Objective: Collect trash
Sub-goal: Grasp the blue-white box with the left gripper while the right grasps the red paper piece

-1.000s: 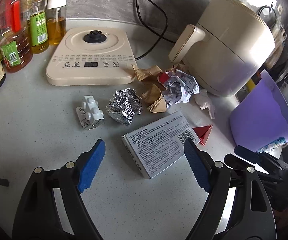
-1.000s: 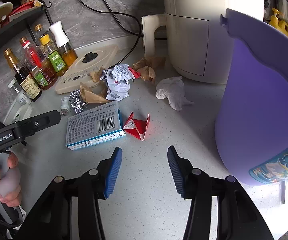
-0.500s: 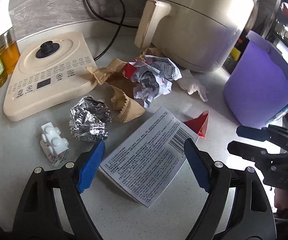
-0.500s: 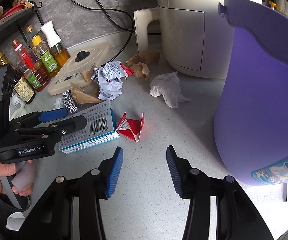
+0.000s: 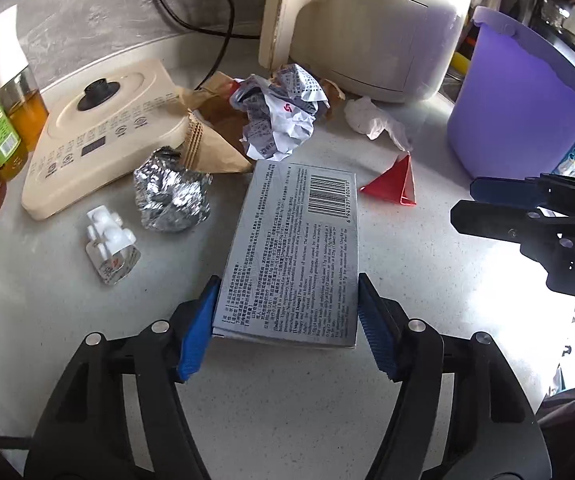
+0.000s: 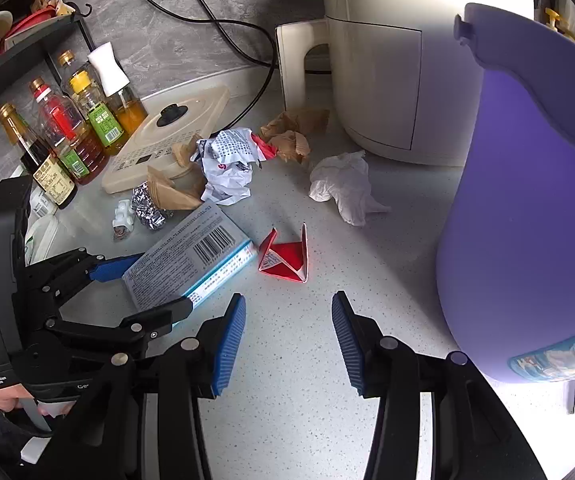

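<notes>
**Left claw squares up on the medicine box**

With its blue pads set against the two long sides of the medicine box [image 5: 289,256], the left gripper [image 5: 287,322] looks clamped on the near end of it, though I cannot say how firmly; the box seems to lie flat on the countertop [image 5: 287,408]. To do this well, I would squeeze gently, since thin card will likely buckle, then lift straight up before swinging right toward the purple bin [image 5: 523,108], keeping clear of the red folded carton [image 5: 391,182] just beside the box's far corner.

The right gripper [image 6: 287,344] hangs with its jaws apart and nothing between them, low over bare counter near the bin.

Further out, more trash waits: a foil ball [image 5: 171,196], a small white plastic piece [image 5: 109,244], brown paper [image 5: 211,136], a crumpled printed wrapper [image 5: 279,116] and a white tissue [image 5: 371,120]. Behind them stand a cream induction cooker [image 5: 99,132], a cream air fryer [image 5: 367,24] with a black cord, and oil bottles [image 6: 75,136] under a wall shelf. Speckled grey stone, bright glare at right.
</notes>
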